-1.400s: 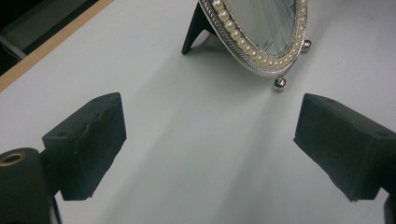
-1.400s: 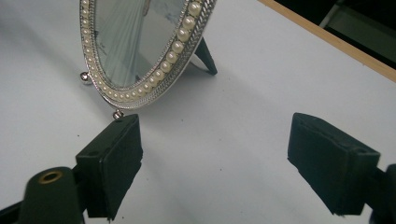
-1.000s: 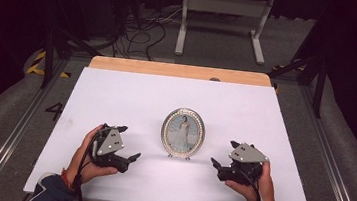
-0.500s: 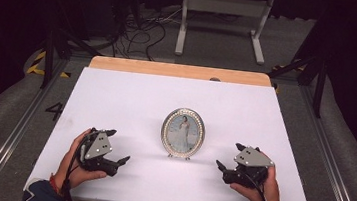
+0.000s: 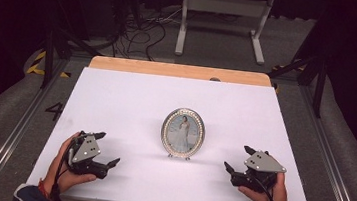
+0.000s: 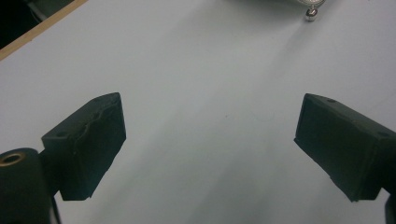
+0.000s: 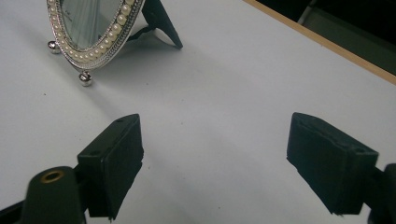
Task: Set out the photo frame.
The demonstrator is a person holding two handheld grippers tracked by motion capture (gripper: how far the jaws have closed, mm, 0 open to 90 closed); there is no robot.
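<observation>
An oval silver picture frame point(image 5: 182, 133) with a pearl rim stands upright on small ball feet in the middle of the white table point(image 5: 126, 100), with a portrait photo in it. The right gripper view catches its lower edge point(image 7: 95, 44) and black back stand point(image 7: 163, 21). My left gripper point(image 5: 107, 149) rests at the front left, held by a hand, jaws wide apart and empty point(image 6: 208, 140). At the front right my right gripper point(image 5: 239, 158) is likewise open and empty point(image 7: 215, 154), aimed towards the frame. Both are well apart from the frame.
A wooden strip point(image 5: 179, 70) runs along the table's far edge. Beyond it lie cables point(image 5: 138, 31) and a white stand's legs point(image 5: 219, 24) on a dark floor. Metal rails point(image 5: 12, 133) flank the table on both sides.
Both hands have drawn back towards the front edge and outward, away from the frame. The frame has not moved. Both grippers stay open.
</observation>
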